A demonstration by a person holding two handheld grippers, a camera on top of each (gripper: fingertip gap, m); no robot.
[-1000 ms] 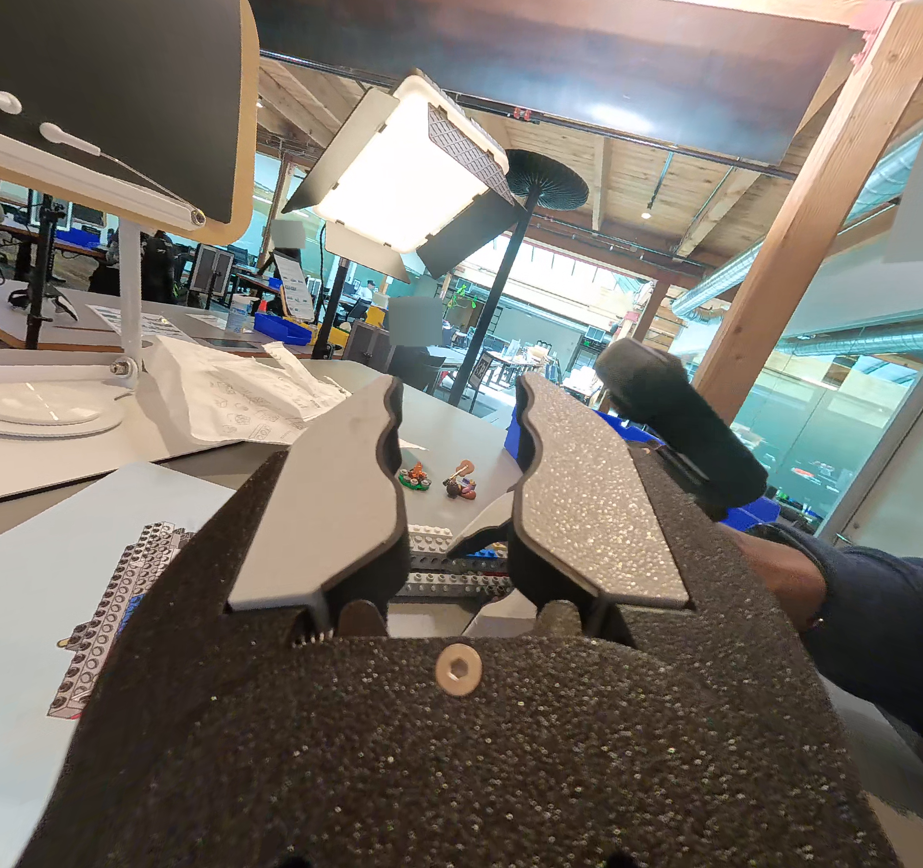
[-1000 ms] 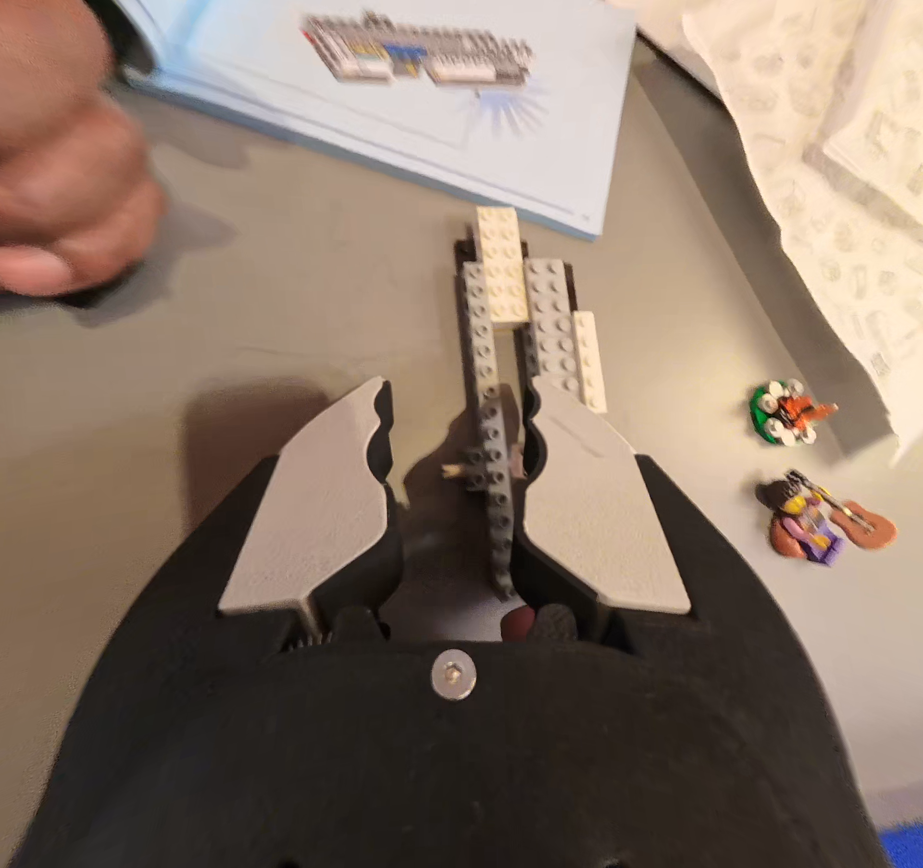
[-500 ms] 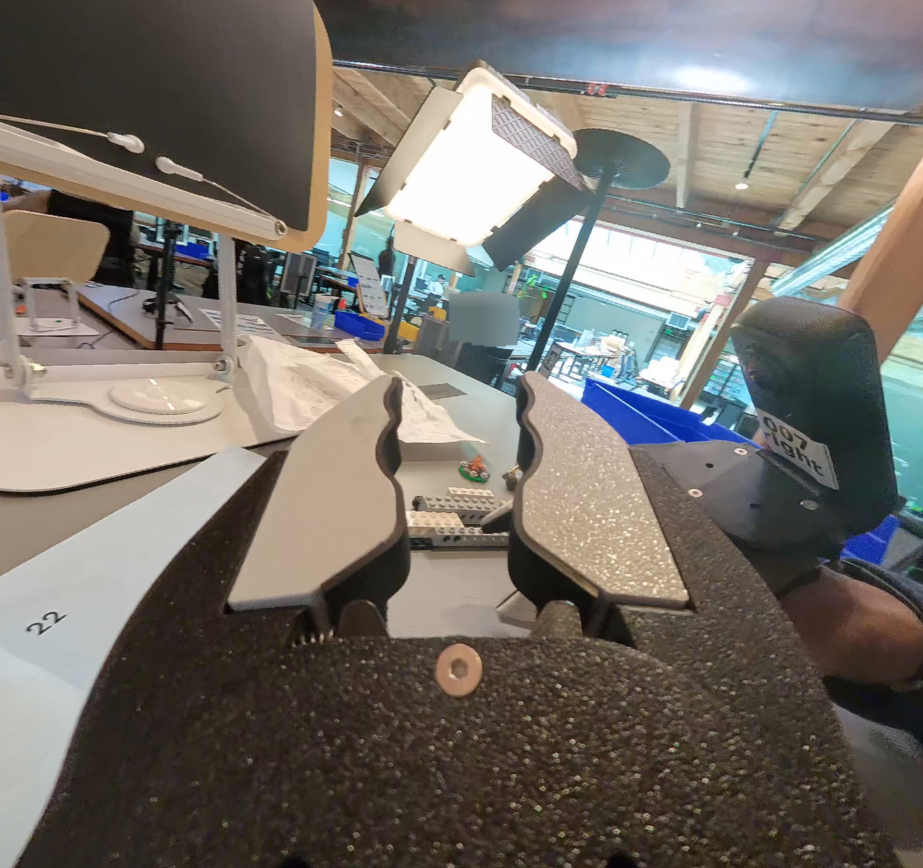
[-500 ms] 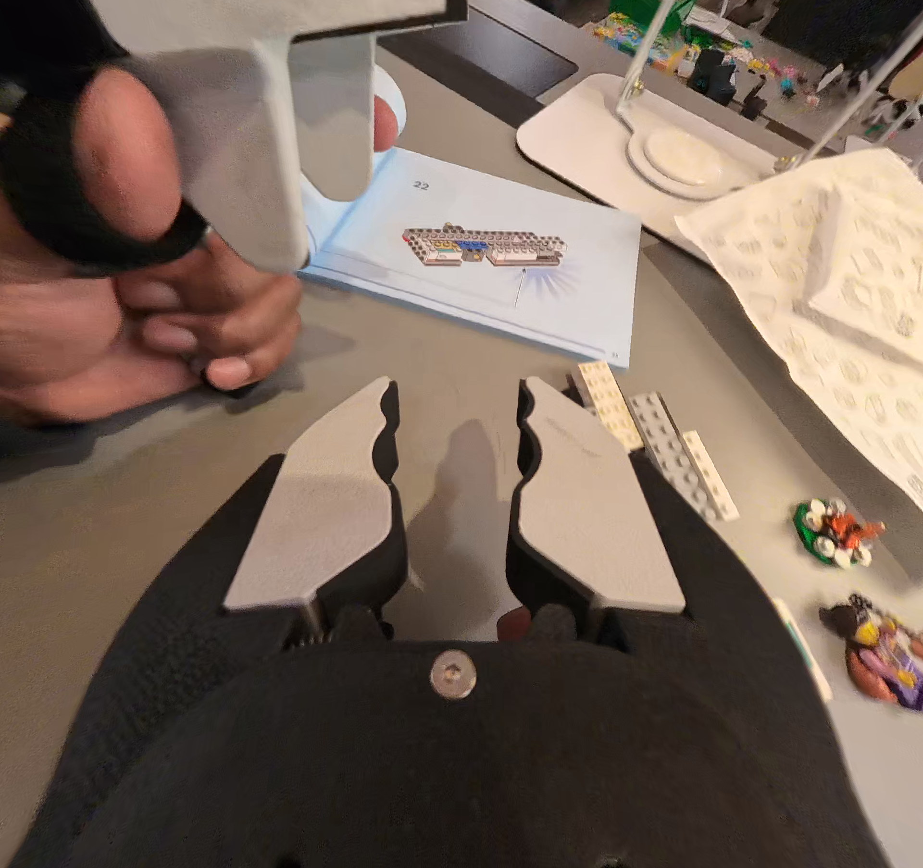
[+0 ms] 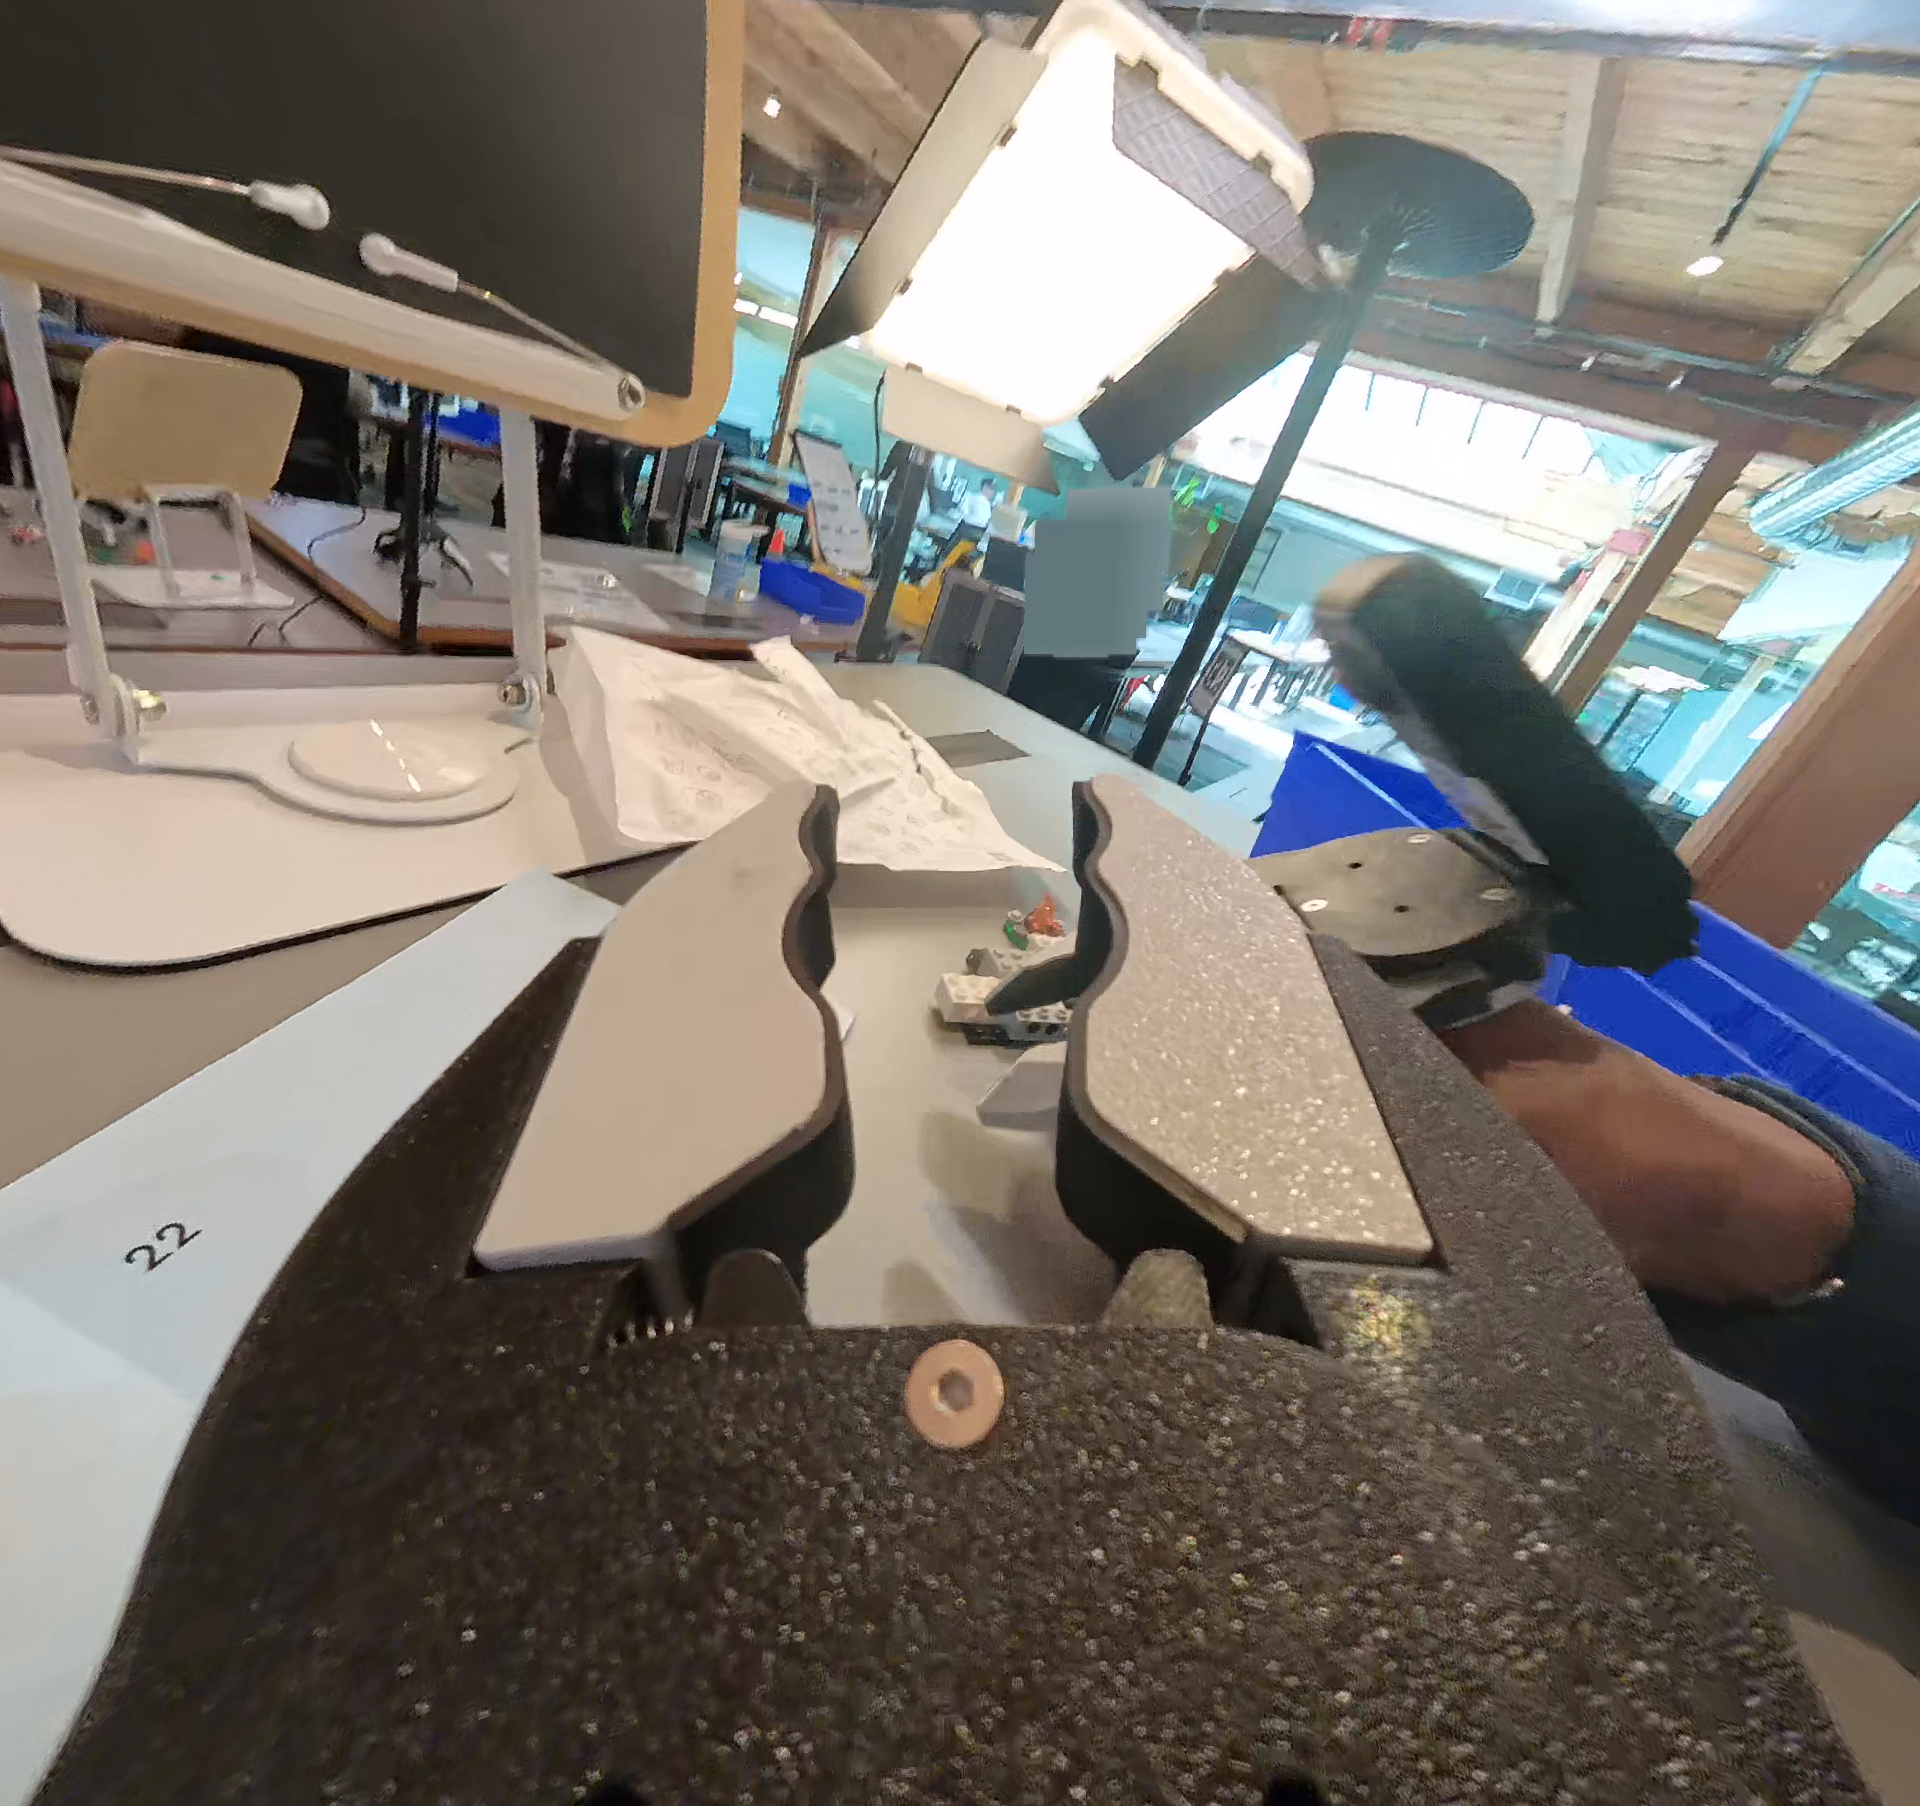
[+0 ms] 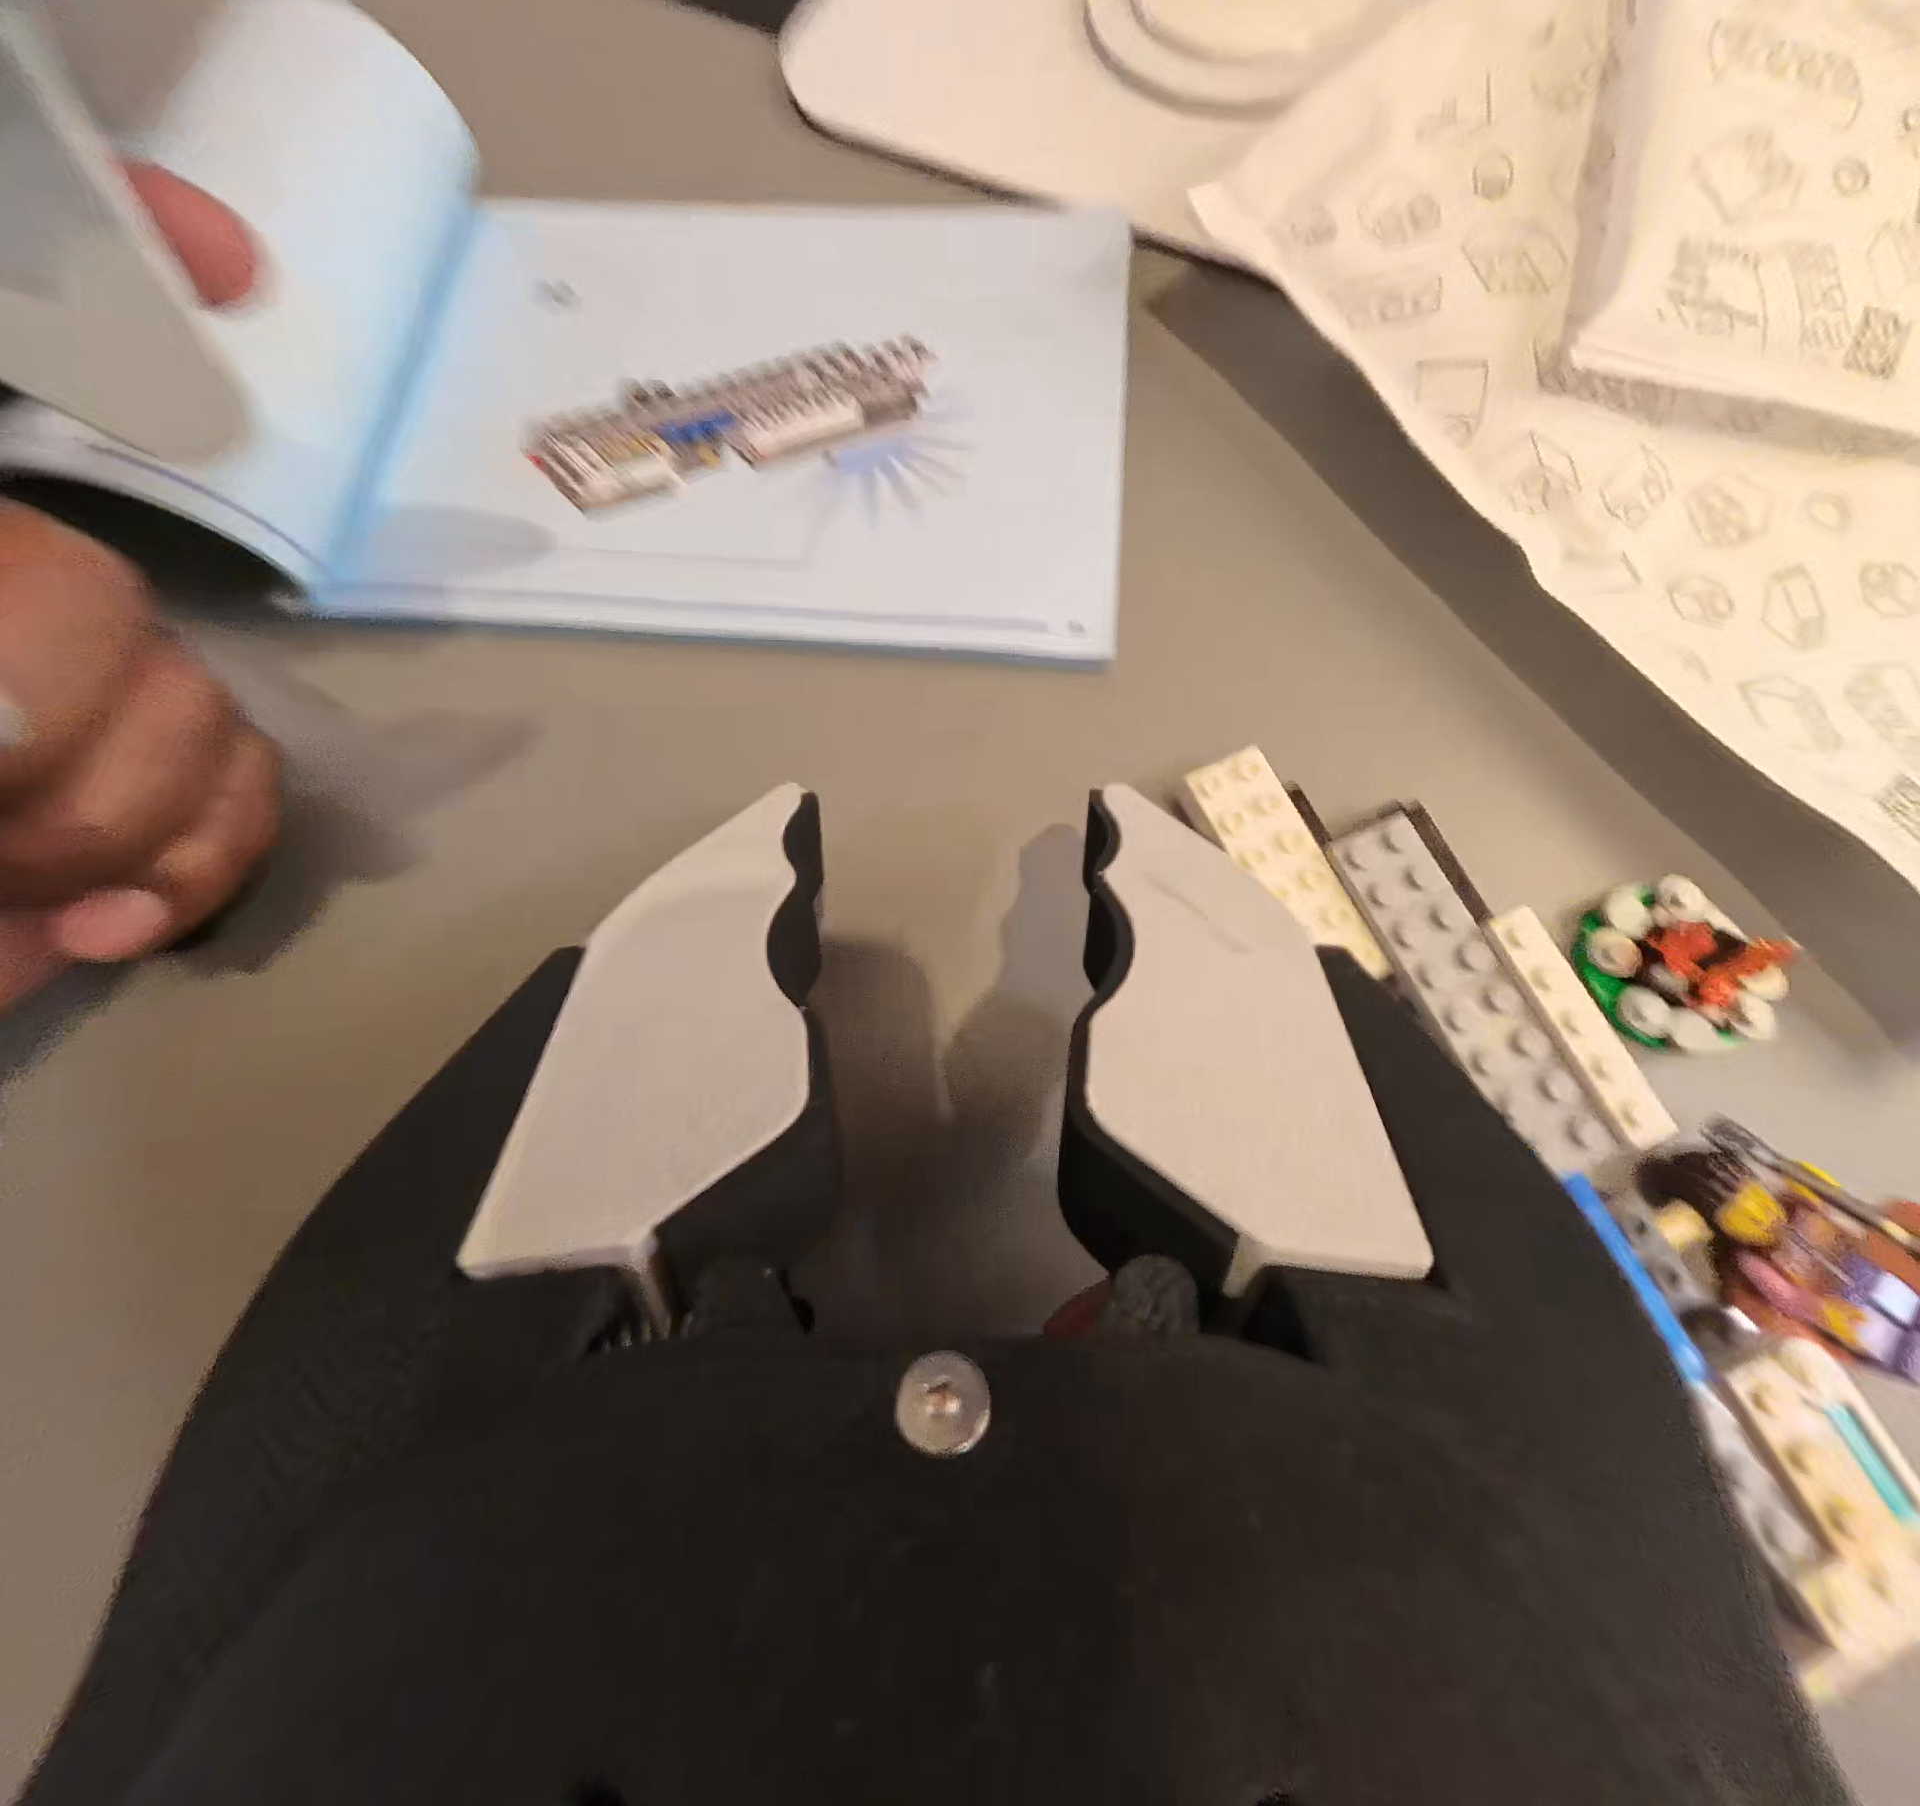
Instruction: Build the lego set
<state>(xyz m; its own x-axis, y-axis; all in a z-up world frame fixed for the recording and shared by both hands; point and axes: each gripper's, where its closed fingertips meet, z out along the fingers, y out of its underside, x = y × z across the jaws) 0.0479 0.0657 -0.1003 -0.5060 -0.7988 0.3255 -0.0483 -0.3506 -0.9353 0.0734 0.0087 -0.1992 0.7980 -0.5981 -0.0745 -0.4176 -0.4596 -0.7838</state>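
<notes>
While my left claw hovers low over the grey desk, its wrist view looks out across the room: a white stand base with a round disc sits at left under a black board edged in pale wood, and a crumpled white paper sheet printed with brick outlines lies beyond my fingertips. A pale blue instruction booklet covers the desk at lower left. Past the right finger lies a small cluster of white and grey studded bricks, partly hidden by the dark tip of my right claw and by the finger itself. A bright rectangular lamp panel hangs overhead. This claw stands moderately open with nothing between its wavy black pads.

From the right wrist view, my right claw also stands moderately open and bare, only desk and shadow between its smooth grey fingers. Just beside the right finger lies a flat row of white and grey studded plates, with a round green base carrying white and orange bits next to it and a blurred purple and brown toy figure nearer me. The open booklet lies ahead, a hand blurred at left.
</notes>
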